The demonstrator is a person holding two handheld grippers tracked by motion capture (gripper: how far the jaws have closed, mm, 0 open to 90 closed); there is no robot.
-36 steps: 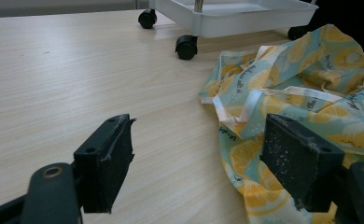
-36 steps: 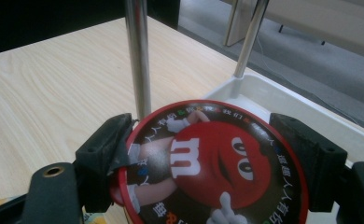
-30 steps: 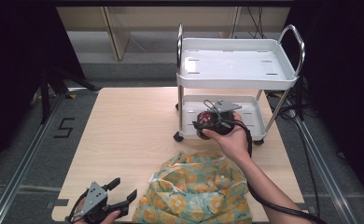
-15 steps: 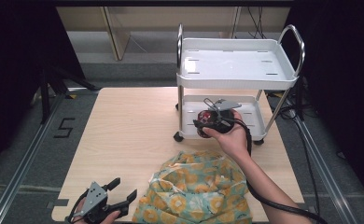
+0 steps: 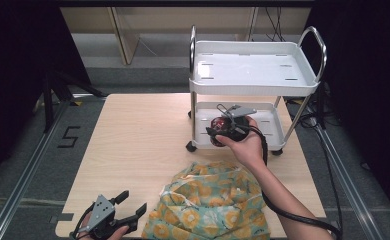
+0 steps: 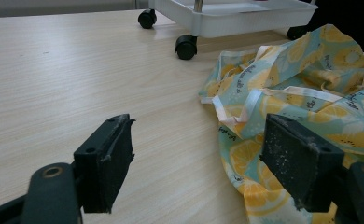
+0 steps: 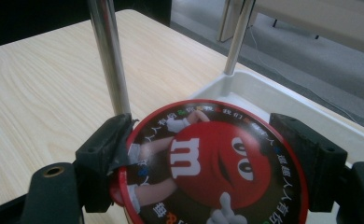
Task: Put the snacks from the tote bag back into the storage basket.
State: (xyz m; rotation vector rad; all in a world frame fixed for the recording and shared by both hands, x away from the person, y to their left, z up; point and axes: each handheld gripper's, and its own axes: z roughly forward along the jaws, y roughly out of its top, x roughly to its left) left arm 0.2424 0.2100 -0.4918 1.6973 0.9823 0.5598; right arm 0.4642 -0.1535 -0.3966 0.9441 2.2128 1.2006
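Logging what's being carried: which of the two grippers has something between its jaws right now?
The right gripper, up by the white cart, clamps a round red tin. The left gripper is open beside the lemon-print bag.

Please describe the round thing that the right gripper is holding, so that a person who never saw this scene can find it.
Find the white two-shelf cart on the wooden table. At its lower shelf, the right gripper clamps a round red tin. Its lid shows a red cartoon candy face with a white letter m.
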